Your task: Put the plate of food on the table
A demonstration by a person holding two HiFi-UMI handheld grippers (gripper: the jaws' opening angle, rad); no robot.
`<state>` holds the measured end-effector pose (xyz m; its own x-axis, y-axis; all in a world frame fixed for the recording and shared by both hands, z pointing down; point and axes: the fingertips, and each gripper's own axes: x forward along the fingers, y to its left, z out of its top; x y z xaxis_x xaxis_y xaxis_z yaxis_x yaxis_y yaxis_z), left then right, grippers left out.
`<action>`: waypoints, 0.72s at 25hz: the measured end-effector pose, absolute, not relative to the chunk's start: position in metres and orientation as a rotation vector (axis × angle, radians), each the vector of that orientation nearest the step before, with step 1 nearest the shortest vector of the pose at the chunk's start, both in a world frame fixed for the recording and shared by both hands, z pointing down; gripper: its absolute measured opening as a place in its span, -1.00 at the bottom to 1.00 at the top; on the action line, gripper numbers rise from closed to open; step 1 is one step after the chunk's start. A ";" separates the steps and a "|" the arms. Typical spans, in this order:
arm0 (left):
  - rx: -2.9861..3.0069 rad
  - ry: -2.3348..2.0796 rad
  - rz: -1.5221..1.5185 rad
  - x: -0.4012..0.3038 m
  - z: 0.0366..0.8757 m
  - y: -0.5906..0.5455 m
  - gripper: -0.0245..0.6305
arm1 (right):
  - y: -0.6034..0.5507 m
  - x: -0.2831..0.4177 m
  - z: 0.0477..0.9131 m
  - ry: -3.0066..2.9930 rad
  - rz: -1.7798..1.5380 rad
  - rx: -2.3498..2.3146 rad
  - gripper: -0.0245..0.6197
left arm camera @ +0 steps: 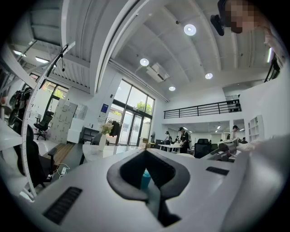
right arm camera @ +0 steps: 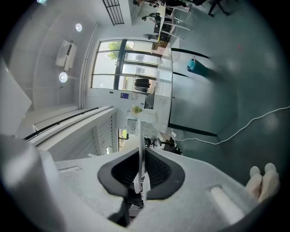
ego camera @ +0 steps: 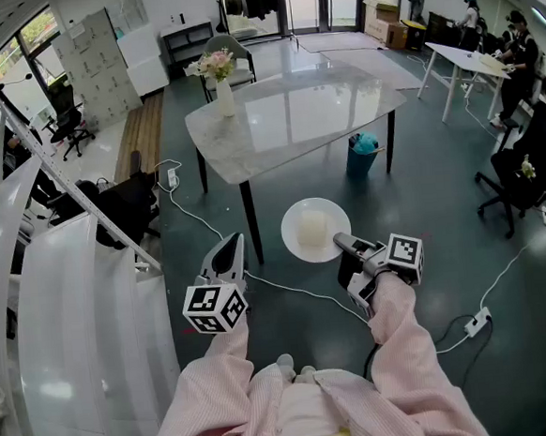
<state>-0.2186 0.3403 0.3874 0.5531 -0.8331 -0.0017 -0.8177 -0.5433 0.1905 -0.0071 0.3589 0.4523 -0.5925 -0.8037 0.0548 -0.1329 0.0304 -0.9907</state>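
Note:
A white plate (ego camera: 298,241) with a pale piece of food (ego camera: 312,226) hangs level above the dark floor, just in front of the marble table (ego camera: 293,117). My right gripper (ego camera: 344,245) is shut on the plate's near right rim. In the right gripper view the plate (right arm camera: 139,149) shows edge-on as a thin white blade clamped between the dark pads of that gripper (right arm camera: 140,177). My left gripper (ego camera: 230,248) is held to the left of the plate, apart from it, with its jaws together and nothing in them. In its own view the left gripper (left arm camera: 146,164) points toward the table.
A white vase of flowers (ego camera: 222,85) stands on the table's far left corner. A teal bin (ego camera: 363,153) sits under the table's right side. White cables (ego camera: 298,290) run across the floor. A white rack (ego camera: 63,304) stands to my left, and people sit at desks (ego camera: 468,61) far right.

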 end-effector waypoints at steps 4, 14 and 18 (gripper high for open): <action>2.613 -1.407 -0.133 -0.218 0.388 0.343 -0.94 | 0.361 -0.004 0.453 1.767 -1.607 -0.954 -0.84; 2.611 -1.399 -0.121 -0.201 0.394 0.342 -0.94 | 0.363 0.014 0.457 1.761 -1.604 -0.973 -0.84; 2.620 -1.377 -0.118 -0.189 0.397 0.335 -0.94 | 0.357 0.019 0.461 1.730 -1.611 -0.957 -0.84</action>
